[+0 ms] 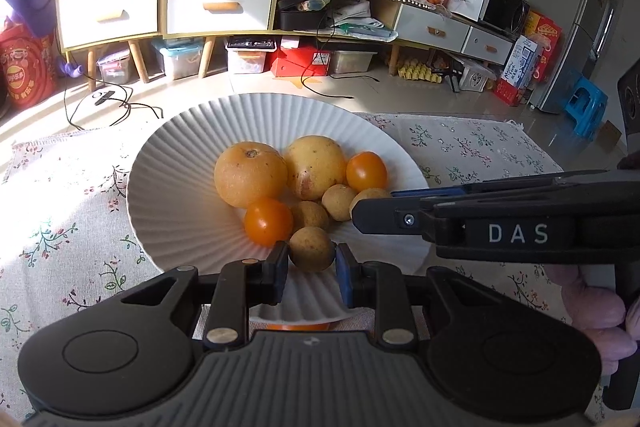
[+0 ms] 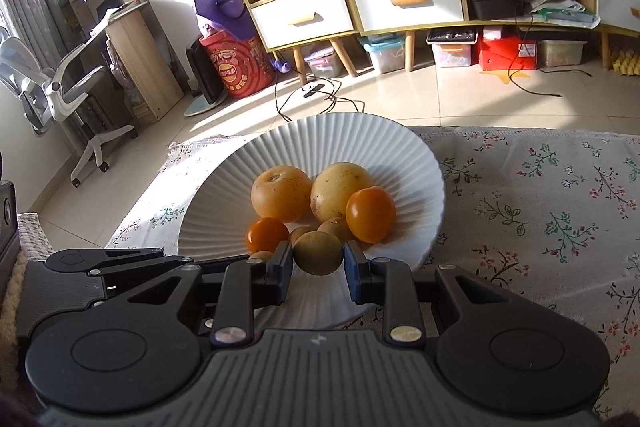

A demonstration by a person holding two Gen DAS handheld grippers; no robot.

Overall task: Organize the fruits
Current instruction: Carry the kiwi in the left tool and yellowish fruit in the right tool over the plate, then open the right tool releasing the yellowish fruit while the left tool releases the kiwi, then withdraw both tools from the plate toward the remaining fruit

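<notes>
A white ribbed plate (image 1: 172, 163) on the floral cloth holds a large orange (image 1: 251, 174), a large yellow fruit (image 1: 316, 167), two orange tomatoes (image 1: 366, 171) and small brown round fruits (image 1: 339, 202). My left gripper (image 1: 312, 256) is shut on one small brown fruit (image 1: 312, 249) over the plate's near side. My right gripper (image 2: 319, 257) is shut on another small brown fruit (image 2: 319, 253) over the near part of the plate (image 2: 224, 203). In the left wrist view the right gripper (image 1: 376, 205) reaches in from the right. In the right wrist view the left gripper (image 2: 256, 260) shows at the left.
The floral tablecloth (image 2: 540, 211) stretches to the right of the plate. Beyond the table's far edge lie a tiled floor with cables (image 1: 116, 103), low cabinets (image 1: 216, 7) and storage boxes. A gloved hand (image 1: 596, 311) holds the right gripper.
</notes>
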